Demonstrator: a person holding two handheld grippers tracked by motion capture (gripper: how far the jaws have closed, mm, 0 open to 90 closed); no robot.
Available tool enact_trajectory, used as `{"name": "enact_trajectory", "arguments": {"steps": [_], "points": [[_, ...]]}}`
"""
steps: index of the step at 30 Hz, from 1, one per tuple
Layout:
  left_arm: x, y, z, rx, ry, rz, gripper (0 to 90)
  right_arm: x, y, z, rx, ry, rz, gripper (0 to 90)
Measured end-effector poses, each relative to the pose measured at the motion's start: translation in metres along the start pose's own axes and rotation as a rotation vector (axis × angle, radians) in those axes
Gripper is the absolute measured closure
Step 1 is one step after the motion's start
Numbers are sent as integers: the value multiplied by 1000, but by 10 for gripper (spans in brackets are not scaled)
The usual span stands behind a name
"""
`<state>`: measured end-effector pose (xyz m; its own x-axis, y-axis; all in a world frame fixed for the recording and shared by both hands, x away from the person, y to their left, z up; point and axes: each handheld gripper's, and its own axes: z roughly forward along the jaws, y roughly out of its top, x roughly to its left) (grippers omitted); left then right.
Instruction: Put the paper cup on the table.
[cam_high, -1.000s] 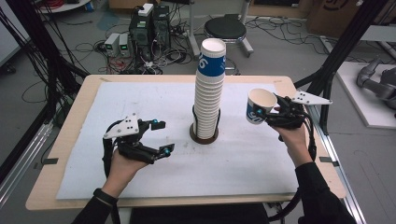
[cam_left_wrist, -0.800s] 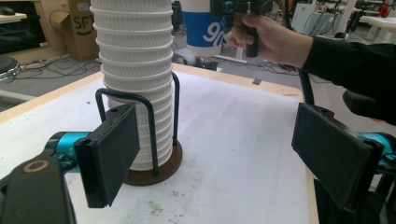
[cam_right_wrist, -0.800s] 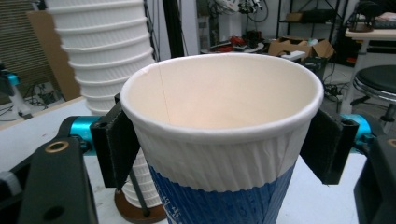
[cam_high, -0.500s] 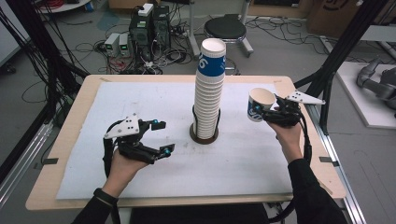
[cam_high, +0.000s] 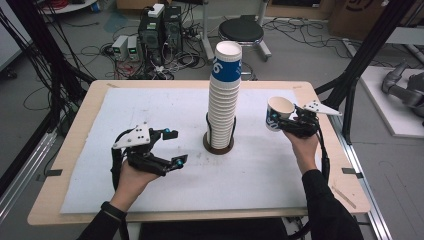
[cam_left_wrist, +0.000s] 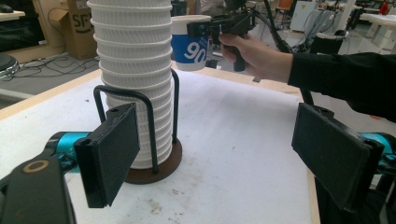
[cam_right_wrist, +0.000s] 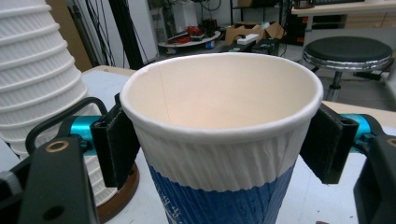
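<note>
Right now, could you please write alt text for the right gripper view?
The right claw grips an upright blue-and-white paper cup, one pad on each side just below its rim. A tall stack of white cups in a wire holder stands at left.

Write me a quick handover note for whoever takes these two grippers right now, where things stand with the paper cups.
Right gripper: shut on one blue-and-white paper cup, upright, held in the air to the right of the stack.
Left gripper: open, nothing between its jaws, above the white mat to the left of the stack.
Cup stack: tall, standing in a wire holder at mid-table.
Done: one cup is off the stack.
Left: probably set that cup down on the mat, then fetch the next.
</note>
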<state>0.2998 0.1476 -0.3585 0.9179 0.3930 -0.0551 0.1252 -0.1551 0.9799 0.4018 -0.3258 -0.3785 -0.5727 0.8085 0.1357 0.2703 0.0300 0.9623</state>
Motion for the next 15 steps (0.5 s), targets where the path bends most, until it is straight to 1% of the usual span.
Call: {"name": "enact_trajectory", "arguments": {"steps": [3, 7, 15], "points": [[0, 0, 0, 4, -2, 1, 152, -1, -3, 4, 16, -5, 8, 232], [0, -1, 1, 7, -1, 1, 152, -2, -7, 11, 30, -9, 2, 232], [0, -1, 2, 12, -3, 6, 152, -6, -14, 23, 63, -26, 20, 230]]}}
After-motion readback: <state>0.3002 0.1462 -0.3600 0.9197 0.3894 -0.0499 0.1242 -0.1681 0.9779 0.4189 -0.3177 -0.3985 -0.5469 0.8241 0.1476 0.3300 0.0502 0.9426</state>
